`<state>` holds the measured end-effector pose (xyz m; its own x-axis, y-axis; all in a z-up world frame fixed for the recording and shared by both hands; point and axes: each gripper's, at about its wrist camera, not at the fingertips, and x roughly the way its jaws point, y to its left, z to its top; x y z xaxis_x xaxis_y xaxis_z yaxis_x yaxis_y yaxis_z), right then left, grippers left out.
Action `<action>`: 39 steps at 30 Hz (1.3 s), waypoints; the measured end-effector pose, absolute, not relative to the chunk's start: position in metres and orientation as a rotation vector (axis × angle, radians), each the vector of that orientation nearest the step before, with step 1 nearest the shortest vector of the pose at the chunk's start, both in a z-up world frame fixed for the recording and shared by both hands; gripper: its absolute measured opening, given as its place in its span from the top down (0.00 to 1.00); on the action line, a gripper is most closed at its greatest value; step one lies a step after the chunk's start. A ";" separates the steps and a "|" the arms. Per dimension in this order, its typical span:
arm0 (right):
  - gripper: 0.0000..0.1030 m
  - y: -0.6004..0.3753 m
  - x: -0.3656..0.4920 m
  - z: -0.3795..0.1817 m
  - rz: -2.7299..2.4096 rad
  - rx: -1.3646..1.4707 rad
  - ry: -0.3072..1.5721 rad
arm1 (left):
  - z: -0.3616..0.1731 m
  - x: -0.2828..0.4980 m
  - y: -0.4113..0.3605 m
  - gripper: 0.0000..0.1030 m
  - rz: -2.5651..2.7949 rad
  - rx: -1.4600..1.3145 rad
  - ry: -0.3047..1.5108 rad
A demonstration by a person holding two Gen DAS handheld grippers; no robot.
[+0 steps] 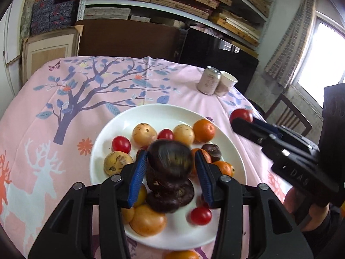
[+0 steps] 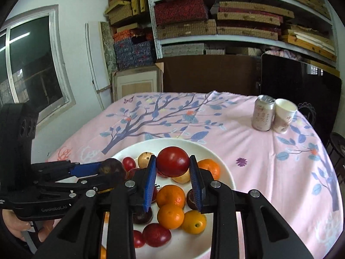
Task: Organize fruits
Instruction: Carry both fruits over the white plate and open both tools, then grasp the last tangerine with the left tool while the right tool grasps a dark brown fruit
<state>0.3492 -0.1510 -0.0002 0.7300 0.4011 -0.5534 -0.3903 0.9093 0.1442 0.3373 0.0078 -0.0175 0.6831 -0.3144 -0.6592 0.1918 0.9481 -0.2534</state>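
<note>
Presently we record the following.
Left gripper [image 1: 170,161]: we find its blue pads clamped on a dark purple fruit [image 1: 170,158], held above the plate's middle.
Right gripper [image 2: 172,168]: we find its jaws closed on a red tomato [image 2: 173,161], held over the plate.
White plate [image 1: 163,113]: it sits on the table near the front edge; we see it carrying yellow-brown fruits, oranges [image 1: 203,130], small red tomatoes and more dark purple fruits.
Fruit off the plate: we note one orange [image 1: 181,254] just past the plate's near rim, at the front edge of the table.
Tablecloth [image 1: 64,99]: pink, printed with a tree and deer.
Far right corner of the table: we see a drinks can [image 2: 263,115] and a paper cup [image 2: 283,116] standing upright, just beside each other, well apart from the plate.
Hands: a hand [image 2: 15,226] grips the left gripper's handle.
</note>
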 end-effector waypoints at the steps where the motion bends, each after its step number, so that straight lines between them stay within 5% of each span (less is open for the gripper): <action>1: 0.70 -0.148 0.352 -0.003 0.434 0.008 0.621 | -0.018 0.339 0.009 0.54 -0.290 -0.178 0.770; 14: 0.44 -0.180 0.263 -0.013 0.503 0.094 0.626 | -0.014 0.231 0.016 0.37 -0.348 -0.081 0.682; 22: 0.44 -0.109 0.205 -0.064 0.656 -0.168 0.857 | -0.059 0.204 0.044 0.34 -0.238 -0.126 0.808; 39: 0.43 -0.070 0.203 -0.079 0.633 -0.224 0.917 | -0.070 0.190 0.048 0.34 -0.237 -0.136 0.840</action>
<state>0.2028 -0.0699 -0.0795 0.4431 0.4135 -0.7954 -0.5976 0.7976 0.0817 0.1897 0.0481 -0.0701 0.6432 -0.2606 -0.7200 0.1537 0.9651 -0.2120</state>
